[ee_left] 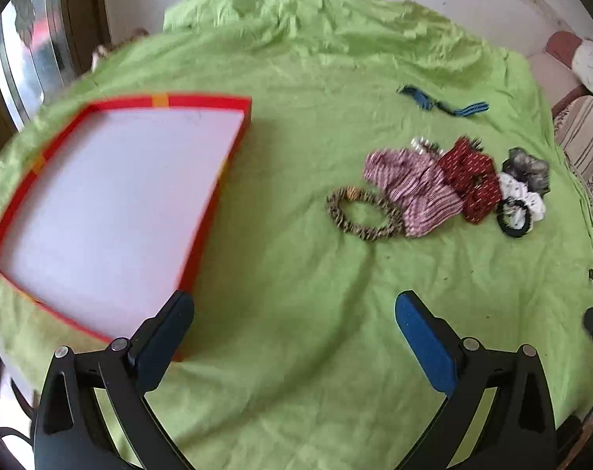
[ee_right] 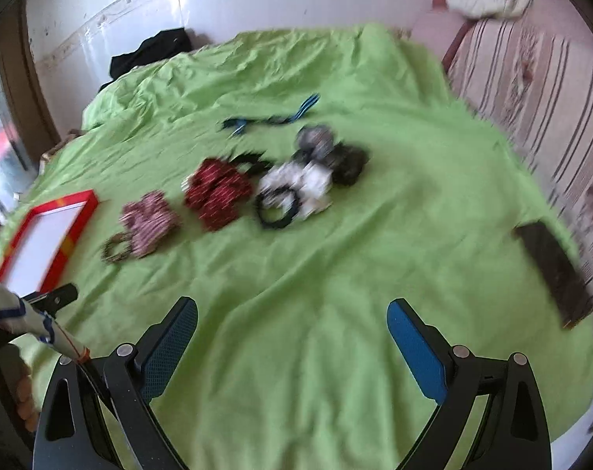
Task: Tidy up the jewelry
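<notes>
Wrinkled lime-green bedsheet (ee_left: 296,78) covers a bed against a white wall and carries everything. Largest on it is the shallow red-rimmed cardboard box with a white floor (ee_left: 112,203), lying at the left with nothing visible inside. Well to its right sits a loose cluster of hair accessories: a pink-and-white striped fabric scrunchie (ee_left: 414,192), touching a dark red dotted scrunchie (ee_left: 472,180), then a white patterned scrunchie (ee_left: 525,196) with a grey fuzzy one (ee_left: 527,168) behind it. A leopard-print elastic ring (ee_left: 361,211) lies nearest the box, and a thin black hair tie (ee_left: 514,219) rests against the white scrunchie. Farther back, apart from the cluster, lies a blue-and-black braided band (ee_left: 441,103). A dark flat rectangular object (ee_right: 551,274) lies near the bed's right edge.

Both tools hover low over bare sheet: the left hand-held gripper (ee_left: 294,321) and the right hand-held gripper (ee_right: 292,327) each stand spread wide, holding nothing. Judging by the empty box, sorting has not begun; every piece is left to move.
</notes>
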A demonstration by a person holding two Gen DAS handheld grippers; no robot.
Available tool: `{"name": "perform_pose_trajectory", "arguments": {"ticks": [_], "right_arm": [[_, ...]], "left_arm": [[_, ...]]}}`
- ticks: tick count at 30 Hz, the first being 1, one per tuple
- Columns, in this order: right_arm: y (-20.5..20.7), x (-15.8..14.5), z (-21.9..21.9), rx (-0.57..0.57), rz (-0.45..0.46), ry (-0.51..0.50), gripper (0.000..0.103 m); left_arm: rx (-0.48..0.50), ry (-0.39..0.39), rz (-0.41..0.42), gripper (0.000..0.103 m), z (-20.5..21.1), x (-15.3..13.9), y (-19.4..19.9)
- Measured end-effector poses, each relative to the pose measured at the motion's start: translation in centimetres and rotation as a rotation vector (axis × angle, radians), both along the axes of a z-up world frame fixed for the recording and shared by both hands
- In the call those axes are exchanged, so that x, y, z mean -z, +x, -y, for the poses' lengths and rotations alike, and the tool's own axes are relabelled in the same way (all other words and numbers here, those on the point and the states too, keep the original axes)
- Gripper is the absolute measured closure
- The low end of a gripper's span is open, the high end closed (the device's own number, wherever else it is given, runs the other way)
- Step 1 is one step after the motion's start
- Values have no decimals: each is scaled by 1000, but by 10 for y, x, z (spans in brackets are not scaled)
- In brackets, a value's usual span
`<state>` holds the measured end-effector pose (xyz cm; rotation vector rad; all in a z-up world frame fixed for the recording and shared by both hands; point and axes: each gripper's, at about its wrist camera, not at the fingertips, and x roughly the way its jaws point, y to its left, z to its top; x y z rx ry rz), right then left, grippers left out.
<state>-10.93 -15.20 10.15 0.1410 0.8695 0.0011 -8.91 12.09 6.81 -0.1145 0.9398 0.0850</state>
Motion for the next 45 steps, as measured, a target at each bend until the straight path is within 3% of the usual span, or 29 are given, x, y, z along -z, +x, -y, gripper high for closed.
{"name": "perform_pose_trajectory", "arguments": {"ticks": [2,8,13,16,18,22,27,35,45], "right_arm": [[-2,2,-6,-24,-26,23,7],[-18,-20,-16,-5,37,-36,7],[-44,-59,-21,43,230,-119,1],[-72,-84,-27,102,431,-199,0],[-79,-91,-30,129,471,-244,0],[-74,-87,-33,102,398,-254,0],[-77,-73,-26,102,365,-190,0],[-78,-54,-31,84,270,-270,0],[-80,-45,-26,73,255,-185,0]], "left_arm": [[4,5,19,0,0,-14,-7],[22,32,93,0,10,-47,-31],[59,31,138,0,20,-67,-52],[53,64,171,0,27,-76,-63],[46,80,198,0,29,-83,-71],[41,110,242,0,33,-93,-84],[43,115,250,0,30,-97,-93],[46,96,242,0,26,-98,-96],[51,96,230,0,29,-97,-99]]}}
